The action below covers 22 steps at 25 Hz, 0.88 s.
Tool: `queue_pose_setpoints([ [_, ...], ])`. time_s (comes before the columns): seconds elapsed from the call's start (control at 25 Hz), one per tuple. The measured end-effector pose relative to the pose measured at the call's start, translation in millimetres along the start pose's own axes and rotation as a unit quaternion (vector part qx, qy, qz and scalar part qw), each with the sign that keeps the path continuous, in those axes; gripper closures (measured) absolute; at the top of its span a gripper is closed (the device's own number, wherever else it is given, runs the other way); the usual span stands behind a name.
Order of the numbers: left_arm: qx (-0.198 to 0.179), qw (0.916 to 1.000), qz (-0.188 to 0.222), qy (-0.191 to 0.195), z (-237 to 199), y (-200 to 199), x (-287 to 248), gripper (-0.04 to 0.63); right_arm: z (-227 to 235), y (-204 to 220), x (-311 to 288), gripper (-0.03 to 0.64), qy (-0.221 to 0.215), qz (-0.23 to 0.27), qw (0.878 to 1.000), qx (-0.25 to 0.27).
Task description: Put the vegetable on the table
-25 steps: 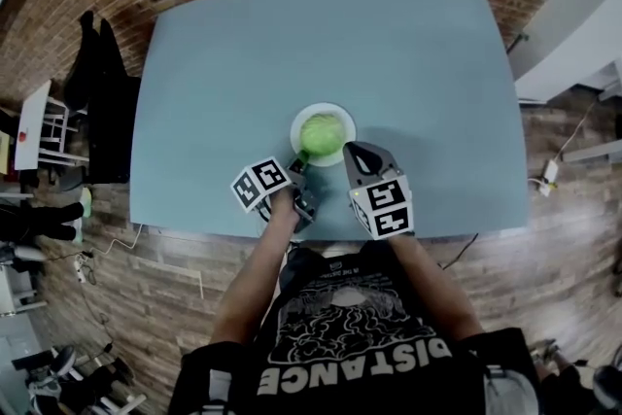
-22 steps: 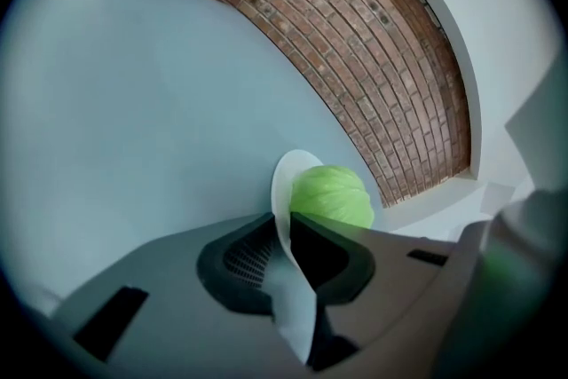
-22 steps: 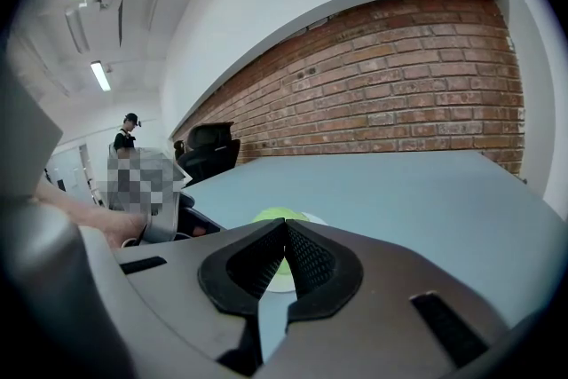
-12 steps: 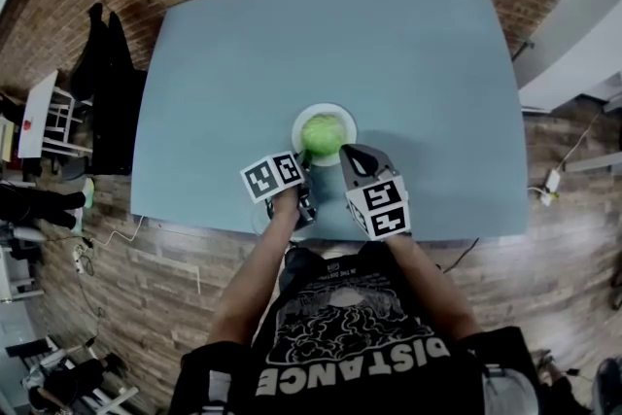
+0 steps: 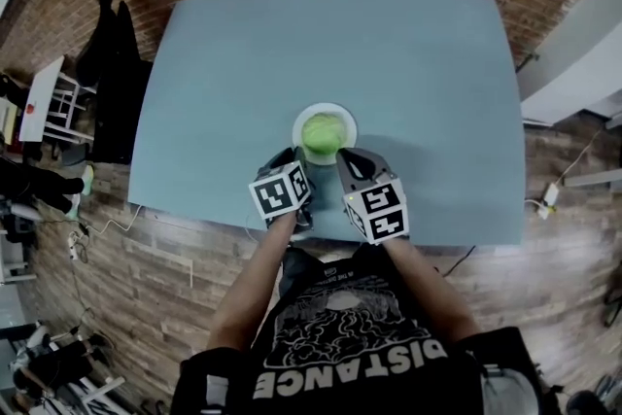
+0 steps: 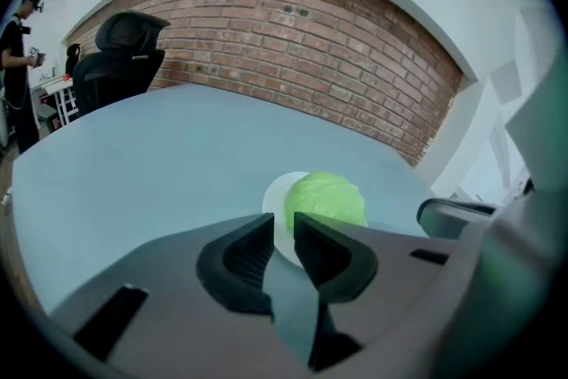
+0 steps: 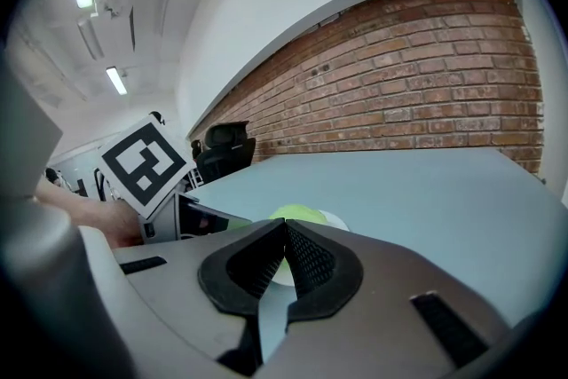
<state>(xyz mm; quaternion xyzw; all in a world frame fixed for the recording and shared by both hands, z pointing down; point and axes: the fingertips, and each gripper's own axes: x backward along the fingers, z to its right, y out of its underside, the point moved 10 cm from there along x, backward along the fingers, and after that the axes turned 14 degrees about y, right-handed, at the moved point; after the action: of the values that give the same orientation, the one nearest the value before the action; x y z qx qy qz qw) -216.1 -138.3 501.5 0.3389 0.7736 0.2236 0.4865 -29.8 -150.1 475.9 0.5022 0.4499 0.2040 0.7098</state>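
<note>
Vegetable (image 5: 323, 132) on plate (image 5: 300, 121) lies just far of both; left gripper (image 6: 282, 231) jaws slightly apart, right gripper (image 7: 284, 237) jaws together, empty.

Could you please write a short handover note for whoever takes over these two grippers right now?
Left tongs: slightly apart, empty, pointing at the green vegetable.
Right tongs: closed, empty, alongside.
The vegetable sits on the white plate on the table, near the front edge.
Done: nothing yet, vegetable not grasped.
Left: grasp it, lift it off the plate, set it on the table.
</note>
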Motion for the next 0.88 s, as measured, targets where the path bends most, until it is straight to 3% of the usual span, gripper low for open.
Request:
queue_pose_setpoints([
  [0.24, -0.043, 0.9964, 0.067, 0.029, 26.7, -3.6, 24.8, 0.525, -1.1, -9.0, 2.0, 0.609, -0.024, 0.008, 1.0, -0.006],
  [0.52, -0.084, 0.9892, 0.112, 0.044, 56.1, -15.2, 48.6, 0.53, -7.8, -27.6, 5.9, 0.609, -0.055, 0.02, 0.998, -0.005],
  [0.6, -0.092, 0.9873, 0.124, 0.037, 63.8, -16.5, 52.9, 0.569, -6.7, -33.1, 7.7, 0.609, -0.063, 0.024, 0.998, -0.009],
  [0.88, -0.12, 0.9811, 0.146, 0.039, 91.5, -16.1, 59.8, 0.595, 3.8, -46.6, 15.0, 0.609, -0.072, 0.039, 0.997, -0.005],
])
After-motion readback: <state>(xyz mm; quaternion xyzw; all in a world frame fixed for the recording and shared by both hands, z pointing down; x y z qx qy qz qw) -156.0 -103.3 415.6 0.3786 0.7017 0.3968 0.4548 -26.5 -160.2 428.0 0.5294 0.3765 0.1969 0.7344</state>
